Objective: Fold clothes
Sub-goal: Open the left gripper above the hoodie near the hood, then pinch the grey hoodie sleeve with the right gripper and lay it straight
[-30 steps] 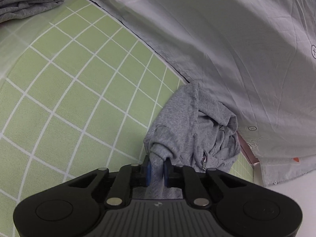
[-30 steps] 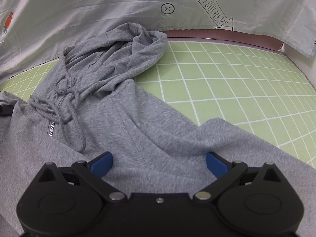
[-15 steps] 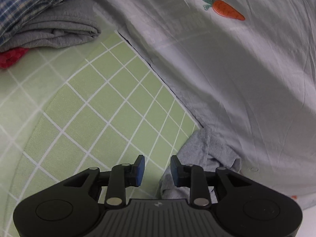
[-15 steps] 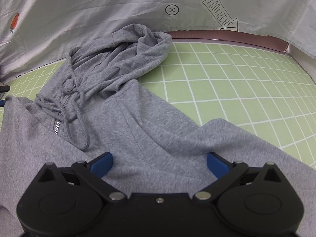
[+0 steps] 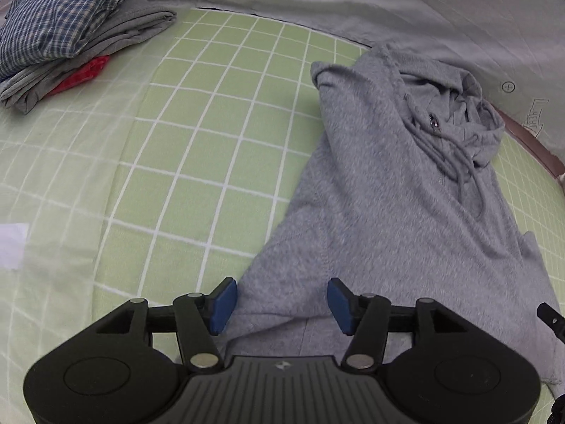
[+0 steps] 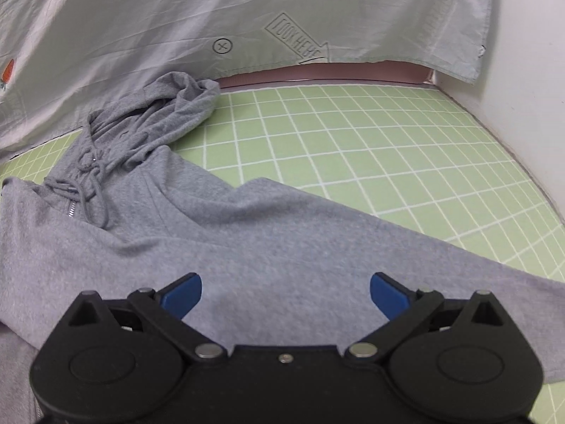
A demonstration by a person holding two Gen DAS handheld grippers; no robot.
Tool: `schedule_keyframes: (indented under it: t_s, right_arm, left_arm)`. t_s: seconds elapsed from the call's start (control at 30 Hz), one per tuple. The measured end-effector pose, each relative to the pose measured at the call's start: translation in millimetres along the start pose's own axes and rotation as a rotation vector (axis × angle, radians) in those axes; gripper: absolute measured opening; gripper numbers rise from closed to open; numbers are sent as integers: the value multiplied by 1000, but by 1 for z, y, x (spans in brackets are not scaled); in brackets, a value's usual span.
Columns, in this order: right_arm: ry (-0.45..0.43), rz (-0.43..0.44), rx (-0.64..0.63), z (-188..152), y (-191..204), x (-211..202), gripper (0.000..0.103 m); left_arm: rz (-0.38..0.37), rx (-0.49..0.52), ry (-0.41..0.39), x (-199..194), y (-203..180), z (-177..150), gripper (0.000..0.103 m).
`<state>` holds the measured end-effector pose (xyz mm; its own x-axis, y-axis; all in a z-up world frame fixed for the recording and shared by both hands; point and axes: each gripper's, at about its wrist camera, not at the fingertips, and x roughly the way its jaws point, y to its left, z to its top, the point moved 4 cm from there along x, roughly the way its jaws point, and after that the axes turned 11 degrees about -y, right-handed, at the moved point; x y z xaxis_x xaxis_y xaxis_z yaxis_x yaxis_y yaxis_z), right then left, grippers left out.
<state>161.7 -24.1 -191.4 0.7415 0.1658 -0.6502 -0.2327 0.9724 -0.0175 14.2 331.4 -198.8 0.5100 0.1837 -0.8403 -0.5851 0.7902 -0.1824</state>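
- I see the grey hoodie [image 5: 395,212] spread flat on the green grid sheet [image 5: 197,162], filling centre and right of the left wrist frame, hood [image 5: 455,113] bunched at upper right.
- Left gripper [image 5: 280,300]: jaws opening, blue pads [image 5: 222,300] apart with hoodie fabric lying under the gap; pads aren't pressing on it, nothing gripped.
- Right gripper [image 6: 286,295]: jaws spread wide, low centre of its frame, hovering over the grey cloth, holding nothing that I can see.
- In the right wrist frame the hoodie runs from hood [image 6: 176,106] at upper left down across the centre; one sleeve [image 6: 423,247] stretches toward the lower right edge.
- Drawstrings [image 6: 88,183] and zipper top sit tangled at mid left.
- Folded stack [image 5: 67,31] in the upper left of the left frame: checked shirt on top, grey layers below, something red [image 5: 83,76] poking out, probably another garment; can't tell.
- Pale printed sheet [image 6: 247,17] hangs across the top of both frames; hood touches its lower edge.
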Motion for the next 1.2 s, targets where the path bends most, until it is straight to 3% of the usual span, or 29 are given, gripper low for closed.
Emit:
schedule_keyframes:
  t_s: [0.1, 0.23, 0.33, 0.43, 0.53, 0.73, 0.8, 0.87, 0.9, 0.93, 0.97, 1.0, 1.13, 1.2]
  right_arm:
    - [6, -65, 52, -11, -31, -5, 103]
    - [3, -175, 85, -24, -69, -7, 103]
    - [1, -237, 113, -30, -93, -6, 103]
    - [0, -300, 143, -37, -116, -5, 103]
    - [4, -339, 175, -43, -134, -5, 103]
    - [-4, -278, 275, -52, -146, -6, 101]
    - [-16, -256, 276, -51, -143, -9, 91]
    - [-24, -228, 264, -47, -137, -12, 68]
    - [-32, -219, 260, -44, -135, -14, 61]
    - [-42, -214, 254, -41, -132, -16, 49]
    - [-53, -195, 281, -38, -131, -18, 29]
    - [-64, -169, 323, -35, -132, -22, 18]
    - [-122, -38, 522, -26, -133, -35, 10]
    - [-134, 13, 549, -19, -122, -38, 10]
  left_arm:
    - [50, 77, -2, -8, -4, -11, 62]
    - [126, 148, 28, -4, -10, -21, 80]
    - [137, 138, 41, -3, -10, -23, 86]
    - [168, 99, 74, 1, -2, -25, 102]
    - [166, 88, 78, 3, 2, -25, 103]
    - [164, 89, 65, 3, 3, -26, 103]
    - [163, 89, 64, 3, 3, -26, 103]
    - [162, 90, 62, 3, 3, -26, 103]
    - [161, 92, 59, 3, 2, -26, 103]
    - [160, 95, 56, 3, 2, -26, 103]
    - [158, 98, 52, 3, 1, -27, 103]
    - [156, 102, 49, 3, 1, -27, 103]
    - [147, 115, 44, 4, 1, -26, 103]
    - [147, 116, 44, 5, 1, -25, 103]
